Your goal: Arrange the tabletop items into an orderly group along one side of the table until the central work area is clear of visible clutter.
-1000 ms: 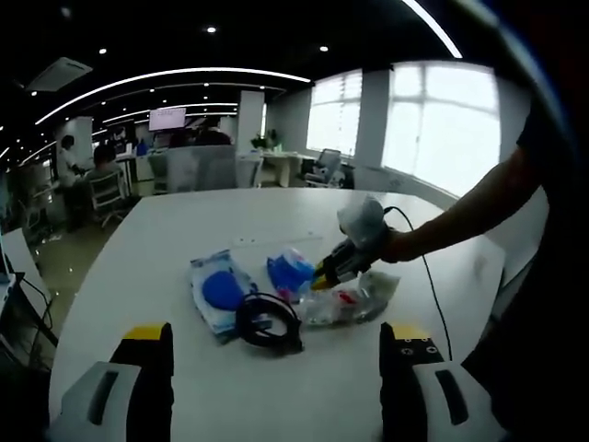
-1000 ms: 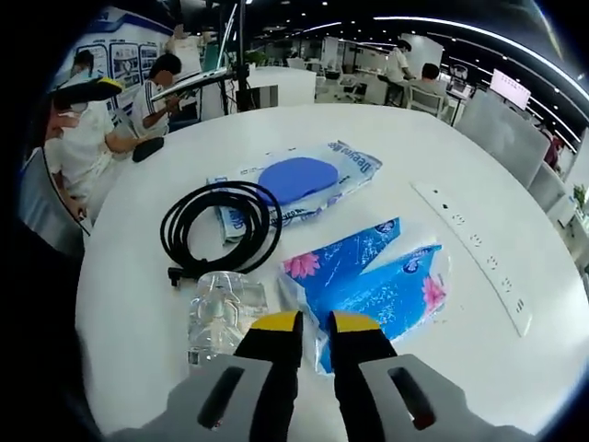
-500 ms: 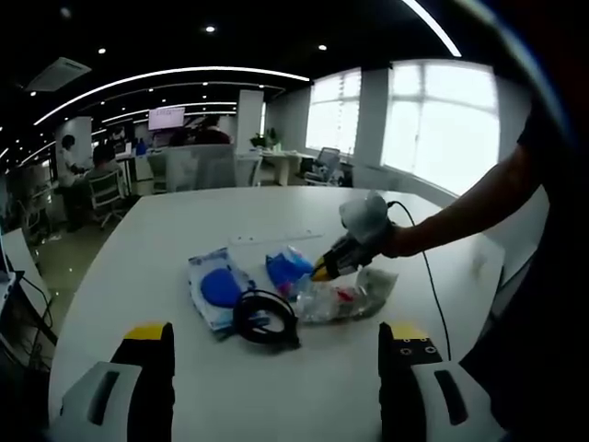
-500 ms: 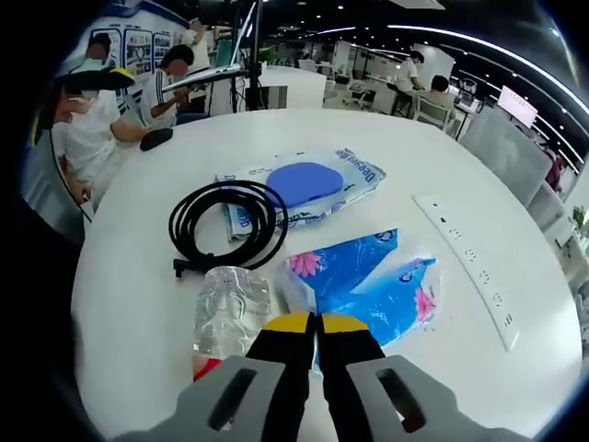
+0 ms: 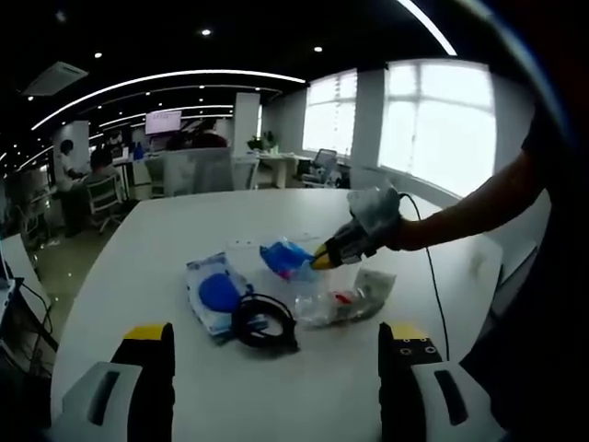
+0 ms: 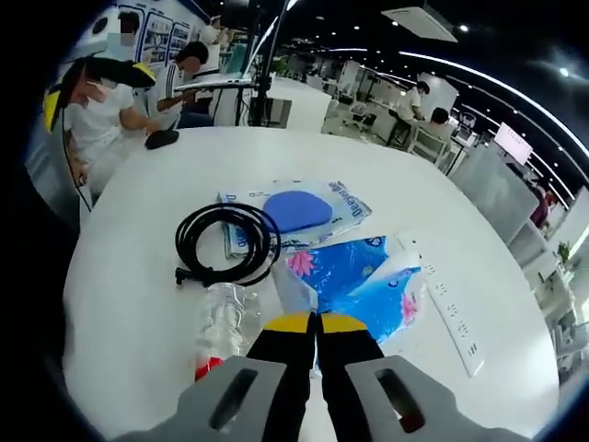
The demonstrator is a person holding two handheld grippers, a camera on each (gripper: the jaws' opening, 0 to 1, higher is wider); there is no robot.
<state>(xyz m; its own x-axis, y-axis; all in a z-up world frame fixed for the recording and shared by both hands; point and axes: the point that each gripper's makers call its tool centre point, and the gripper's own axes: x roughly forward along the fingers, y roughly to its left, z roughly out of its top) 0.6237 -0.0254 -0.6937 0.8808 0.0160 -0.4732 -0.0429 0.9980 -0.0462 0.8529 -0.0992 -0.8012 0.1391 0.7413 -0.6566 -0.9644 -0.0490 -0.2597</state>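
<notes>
My right gripper [image 6: 316, 322] is shut on the edge of a blue tissue pack [image 6: 368, 281], which hangs lifted and crumpled just above the white table [image 6: 129, 276]. In the left gripper view the same gripper [image 5: 327, 256], held by a gloved hand, holds that pack [image 5: 285, 258] over the table. A crushed clear bottle [image 6: 221, 318] with a red cap lies left of my right jaws. Beyond it rest a black coiled cable [image 6: 225, 241] and a clear packet holding a blue pad [image 6: 299, 212]. My left gripper [image 5: 276, 336] stands open at the near table edge, short of the cable [image 5: 265, 322].
A white power strip [image 6: 451, 313] lies to the right of the tissue pack. People sit at desks past the table's far left edge. A person's arm [image 5: 460, 216] reaches in from the right, trailing a thin cord.
The right gripper closed fully on the tissue pack and raised it off the table, bunching it up. The left gripper has stayed in place.
</notes>
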